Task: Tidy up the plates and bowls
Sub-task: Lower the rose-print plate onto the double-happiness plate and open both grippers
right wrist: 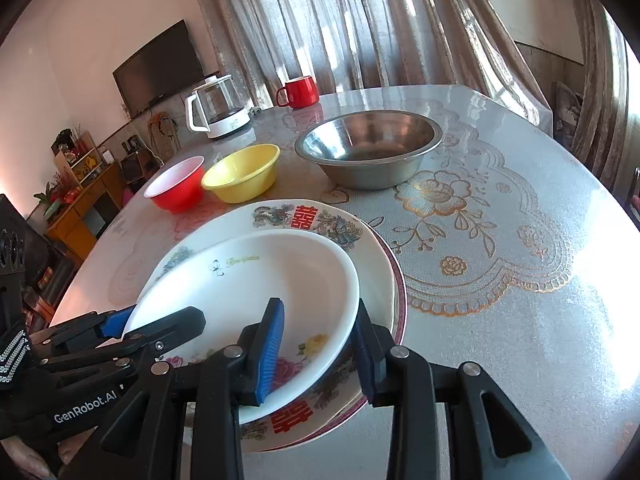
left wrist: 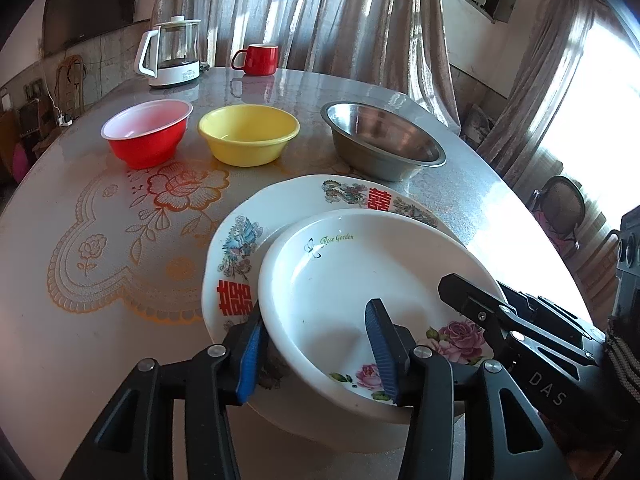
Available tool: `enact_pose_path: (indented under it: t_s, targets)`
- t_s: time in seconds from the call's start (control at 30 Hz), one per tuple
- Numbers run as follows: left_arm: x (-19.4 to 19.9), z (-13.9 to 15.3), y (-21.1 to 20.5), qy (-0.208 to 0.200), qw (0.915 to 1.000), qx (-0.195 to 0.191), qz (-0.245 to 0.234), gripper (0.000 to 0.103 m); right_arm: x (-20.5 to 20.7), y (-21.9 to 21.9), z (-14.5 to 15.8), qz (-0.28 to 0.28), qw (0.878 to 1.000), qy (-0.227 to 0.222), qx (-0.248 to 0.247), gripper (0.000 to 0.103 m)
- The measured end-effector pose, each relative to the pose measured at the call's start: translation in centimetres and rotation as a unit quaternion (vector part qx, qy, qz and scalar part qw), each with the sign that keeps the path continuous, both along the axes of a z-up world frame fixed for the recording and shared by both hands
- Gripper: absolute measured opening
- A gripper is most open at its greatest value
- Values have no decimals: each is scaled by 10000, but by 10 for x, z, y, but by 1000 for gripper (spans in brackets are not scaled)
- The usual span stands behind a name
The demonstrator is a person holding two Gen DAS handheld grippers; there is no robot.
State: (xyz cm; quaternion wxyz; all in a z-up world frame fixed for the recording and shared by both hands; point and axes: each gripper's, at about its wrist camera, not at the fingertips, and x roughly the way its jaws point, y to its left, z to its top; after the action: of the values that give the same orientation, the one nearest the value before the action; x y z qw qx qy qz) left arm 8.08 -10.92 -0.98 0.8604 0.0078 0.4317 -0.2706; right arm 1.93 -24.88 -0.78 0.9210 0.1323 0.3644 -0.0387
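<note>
Both jaw pairs straddle the white plate's (left wrist: 360,280) near rim, unclamped: left hand-held gripper (left wrist: 320,344) leftward, right hand-held gripper (right wrist: 320,344) rightward.

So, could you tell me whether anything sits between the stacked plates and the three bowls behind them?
Nothing visible does. The table between the white rose plate, which lies on the patterned plate, and the red bowl, yellow bowl and steel bowl shows only its printed cover.
</note>
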Motion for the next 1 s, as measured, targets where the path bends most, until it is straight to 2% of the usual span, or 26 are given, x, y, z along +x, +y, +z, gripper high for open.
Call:
enact_pose_path:
  t_s: [0.3,0.43,0.5,1.0]
  targets:
    - [0,3,6,194,9996,-211,75,50,-1,1,1,-24,10000,-8,-89,33]
    - [2,6,12,261,9990,-322,189,53,2,6,0,126,9996,4,-241,40]
    - [2,7,14,256,9988,-335,234,53,5,10,-1,163,9992,28,-371,41]
    - [-3,12,22,84,9990,-316,304,56,3,12,-1,100,9988,9,-480,42]
